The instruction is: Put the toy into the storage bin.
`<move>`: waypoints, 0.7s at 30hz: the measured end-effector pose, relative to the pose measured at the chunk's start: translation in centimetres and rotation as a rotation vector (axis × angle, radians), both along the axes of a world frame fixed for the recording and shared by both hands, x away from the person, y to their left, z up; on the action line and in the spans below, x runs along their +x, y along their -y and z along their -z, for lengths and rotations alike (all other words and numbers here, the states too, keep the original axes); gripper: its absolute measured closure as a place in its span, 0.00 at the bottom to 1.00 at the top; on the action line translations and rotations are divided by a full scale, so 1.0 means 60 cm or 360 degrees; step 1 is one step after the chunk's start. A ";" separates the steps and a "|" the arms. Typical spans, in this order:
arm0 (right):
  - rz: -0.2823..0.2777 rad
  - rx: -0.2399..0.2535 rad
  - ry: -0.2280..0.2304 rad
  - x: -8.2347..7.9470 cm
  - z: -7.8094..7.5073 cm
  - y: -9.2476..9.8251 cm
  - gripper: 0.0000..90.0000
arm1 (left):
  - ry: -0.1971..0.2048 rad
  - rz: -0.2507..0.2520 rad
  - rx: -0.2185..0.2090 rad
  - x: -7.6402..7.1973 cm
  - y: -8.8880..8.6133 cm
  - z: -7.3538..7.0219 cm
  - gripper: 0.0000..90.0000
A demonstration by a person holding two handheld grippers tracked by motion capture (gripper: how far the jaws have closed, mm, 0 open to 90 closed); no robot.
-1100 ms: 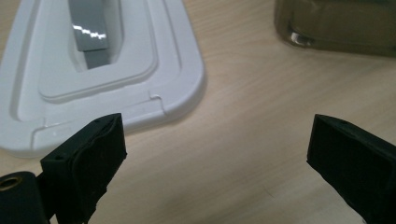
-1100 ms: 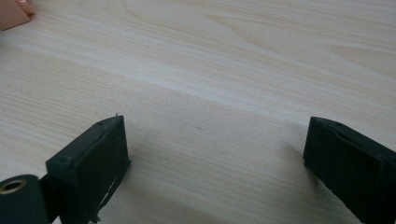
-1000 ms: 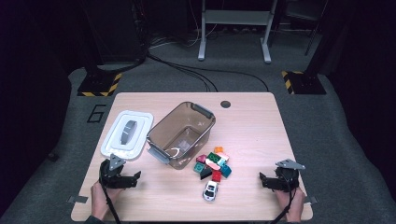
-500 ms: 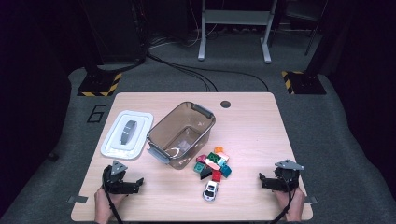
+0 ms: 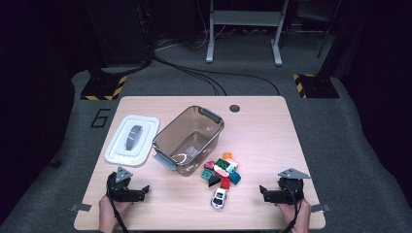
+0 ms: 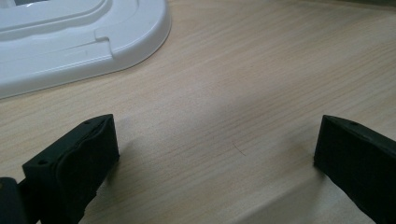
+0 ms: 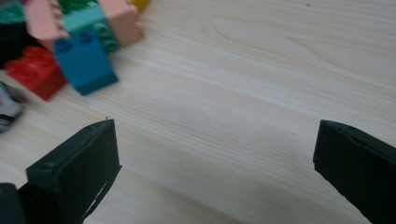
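Both grippers sit low at the near edge of the table (image 5: 301, 145), and both have just been opening: my left gripper (image 5: 141, 191) and my right gripper (image 5: 265, 193) now stand with jaws wide and nothing between them but bare wood. Compared with a second ago, the left one has pulled back from the white lid (image 5: 132, 139) towards the near edge, so the lid lies free, left of the tub (image 5: 214, 116). The right one has crept a little towards the bricks (image 5: 222, 170), which lie in a heap just right of the tub's near end, with the toy car (image 5: 219, 198) nearer still. I judge the lid step done and the tub, open and seemingly empty, ready for loading; the right gripper looks best placed to take the first brick.
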State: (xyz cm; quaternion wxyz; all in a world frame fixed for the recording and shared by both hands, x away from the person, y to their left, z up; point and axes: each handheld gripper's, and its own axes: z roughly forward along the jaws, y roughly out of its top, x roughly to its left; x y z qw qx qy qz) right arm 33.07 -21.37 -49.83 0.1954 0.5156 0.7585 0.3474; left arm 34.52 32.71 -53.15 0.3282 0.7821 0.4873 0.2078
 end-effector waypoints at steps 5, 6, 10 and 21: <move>-0.0056 0.0016 0.0009 -0.017 -0.022 -0.045 0.00 | 0.0000 0.0000 -0.0001 0.000 0.000 0.000 0.00; -0.0075 0.0028 0.0003 -0.019 -0.025 -0.055 0.00 | -0.0001 0.0001 0.0000 0.000 0.000 0.000 0.00; -0.0105 0.0030 -0.0029 -0.027 -0.032 -0.094 0.00 | -0.0002 0.0001 -0.0003 0.000 0.000 0.000 0.00; -0.0162 0.0060 -0.0083 -0.046 -0.025 -0.193 0.00 | 0.0007 -0.0008 -0.0003 0.000 0.001 0.001 0.00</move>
